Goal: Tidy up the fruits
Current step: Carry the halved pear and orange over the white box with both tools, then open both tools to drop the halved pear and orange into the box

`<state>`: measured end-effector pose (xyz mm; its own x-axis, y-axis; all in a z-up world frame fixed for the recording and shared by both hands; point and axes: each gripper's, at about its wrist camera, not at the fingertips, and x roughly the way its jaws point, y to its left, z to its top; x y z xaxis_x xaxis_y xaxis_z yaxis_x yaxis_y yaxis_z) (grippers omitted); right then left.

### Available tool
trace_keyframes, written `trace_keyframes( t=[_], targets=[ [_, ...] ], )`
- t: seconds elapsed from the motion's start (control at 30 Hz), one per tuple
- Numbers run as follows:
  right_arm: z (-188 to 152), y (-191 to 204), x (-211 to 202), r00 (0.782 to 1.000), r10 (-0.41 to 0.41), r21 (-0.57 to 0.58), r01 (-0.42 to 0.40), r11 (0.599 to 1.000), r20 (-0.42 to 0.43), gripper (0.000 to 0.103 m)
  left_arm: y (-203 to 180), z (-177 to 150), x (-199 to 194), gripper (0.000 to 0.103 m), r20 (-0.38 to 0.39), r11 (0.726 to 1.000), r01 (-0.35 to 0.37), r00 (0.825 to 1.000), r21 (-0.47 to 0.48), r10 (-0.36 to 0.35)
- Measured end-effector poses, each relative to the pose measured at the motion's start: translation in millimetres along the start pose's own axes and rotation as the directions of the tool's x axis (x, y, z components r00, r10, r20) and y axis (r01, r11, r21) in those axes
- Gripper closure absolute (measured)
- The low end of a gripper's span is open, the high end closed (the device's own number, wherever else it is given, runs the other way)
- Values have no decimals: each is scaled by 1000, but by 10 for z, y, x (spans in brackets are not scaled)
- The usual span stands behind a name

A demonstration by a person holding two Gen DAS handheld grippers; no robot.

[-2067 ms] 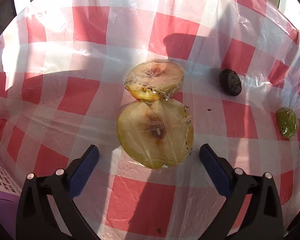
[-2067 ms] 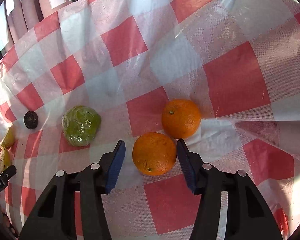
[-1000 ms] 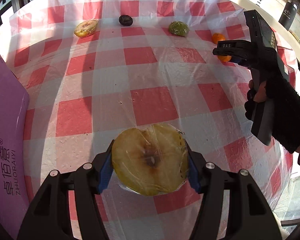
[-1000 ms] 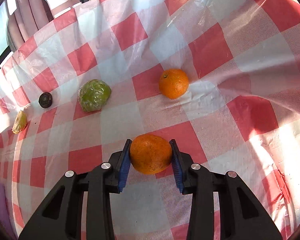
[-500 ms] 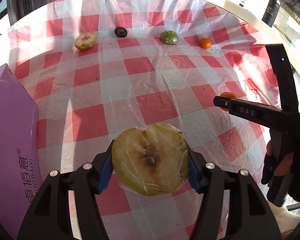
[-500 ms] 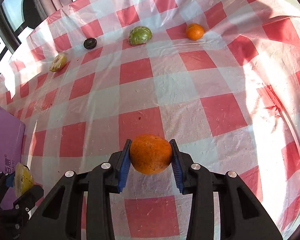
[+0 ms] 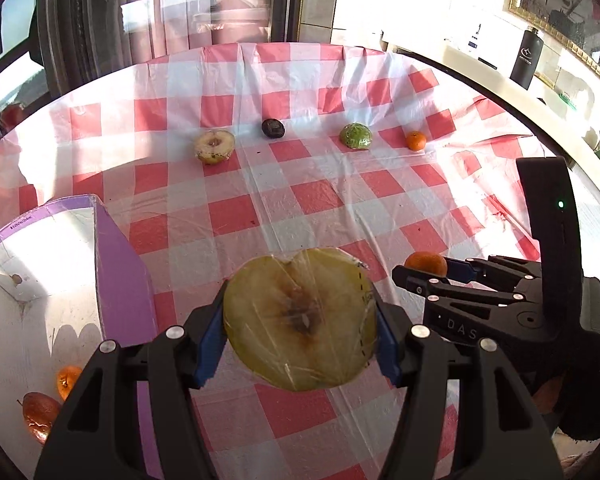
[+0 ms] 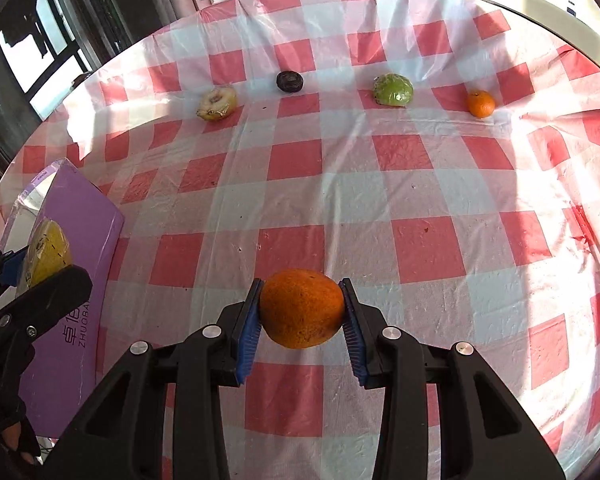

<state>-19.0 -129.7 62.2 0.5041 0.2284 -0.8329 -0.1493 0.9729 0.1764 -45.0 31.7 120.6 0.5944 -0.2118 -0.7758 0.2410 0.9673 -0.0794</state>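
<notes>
My left gripper [image 7: 300, 340] is shut on a plastic-wrapped apple half [image 7: 300, 320], held above the checked tablecloth next to the purple box [image 7: 120, 272]. My right gripper [image 8: 302, 328] is shut on an orange [image 8: 302, 308] above the table's near side; it also shows in the left wrist view [image 7: 426, 270], right of the apple half. At the far side lie another wrapped apple half [image 7: 214, 147], a dark fruit [image 7: 273, 128], a wrapped green fruit [image 7: 355, 136] and a second orange [image 7: 415, 140].
The open purple box has a white inside [image 7: 40, 312] holding an orange fruit [image 7: 68, 376] and a reddish fruit [image 7: 40, 414]. A black bottle [image 7: 526, 60] stands on a counter beyond the table. The tablecloth [image 8: 380, 200] is wrinkled at the right edge.
Both grippers have drawn back from the far row with their fruit and risen. The left one now sits beside the open purple box, whose inside has come into view.
</notes>
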Motion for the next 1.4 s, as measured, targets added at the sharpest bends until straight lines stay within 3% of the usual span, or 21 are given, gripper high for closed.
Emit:
trace_keyframes(
  t=[0.33,0.57,0.7,0.83,1.07,1.27,1.4],
  targets=[
    [32,703,-155,997,65,-102,-61,993,43,66,604,-79,-439,42,56,996,-46,997,-72,50],
    [84,1149,-336,987,122,-162,-105,981,102,66,1120,-222,-604,42,47,984,-122,991,-130,129],
    [74,1500,-448,977,171,-237,-137,962,130,66,1403,-304,-630,42,19,974,-176,983,-145,180],
    [20,1919,-562,960,246,-356,-184,916,136,66,1701,-360,-583,42,-19,962,-226,974,-156,225],
    [-243,2508,-534,936,352,-528,-296,796,6,66,2237,-482,-479,41,-102,934,-280,959,-223,263],
    [-370,2692,-388,918,379,-556,-376,741,-117,66,2458,-577,-323,41,-166,927,-303,948,-220,270],
    [-466,2795,-248,892,385,-553,-449,702,-236,65,2537,-610,-240,41,-194,927,-309,943,-214,270]
  ],
)
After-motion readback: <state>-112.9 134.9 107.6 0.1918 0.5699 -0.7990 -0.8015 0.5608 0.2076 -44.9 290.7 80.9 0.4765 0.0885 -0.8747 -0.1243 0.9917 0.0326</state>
